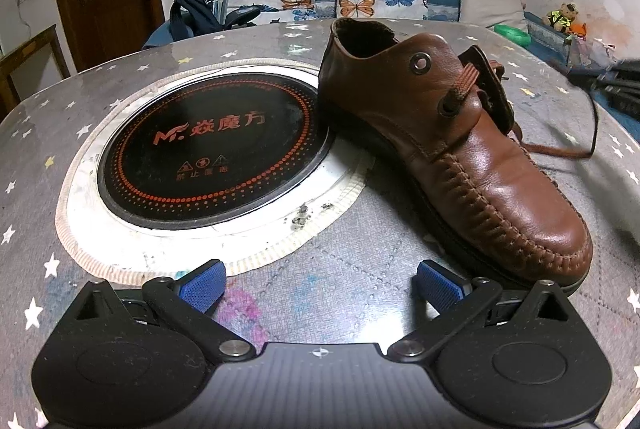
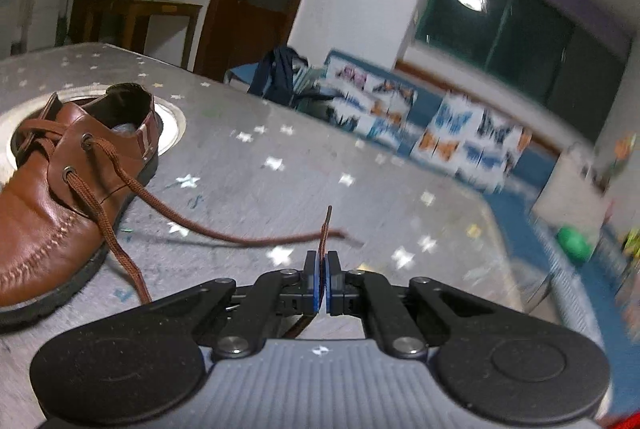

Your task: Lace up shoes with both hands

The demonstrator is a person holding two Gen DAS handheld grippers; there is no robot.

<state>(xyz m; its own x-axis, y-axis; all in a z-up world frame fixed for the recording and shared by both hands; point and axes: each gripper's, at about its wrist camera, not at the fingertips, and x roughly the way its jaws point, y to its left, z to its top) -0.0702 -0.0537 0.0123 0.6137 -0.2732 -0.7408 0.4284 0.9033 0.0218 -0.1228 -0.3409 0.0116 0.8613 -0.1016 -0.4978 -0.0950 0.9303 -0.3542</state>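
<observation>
Your right gripper [image 2: 322, 261] pinches the lace [image 2: 322, 233] near its tip, the shoe [image 2: 52, 189] sits at 9 o'clock (left gripper [image 1: 320, 285] wide, holding 0 things), so a hard tug could unthread an eyelet.

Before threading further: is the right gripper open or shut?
Shut: the right gripper has its blue pads pressed on the brown lace, whose tip sticks out above.
</observation>
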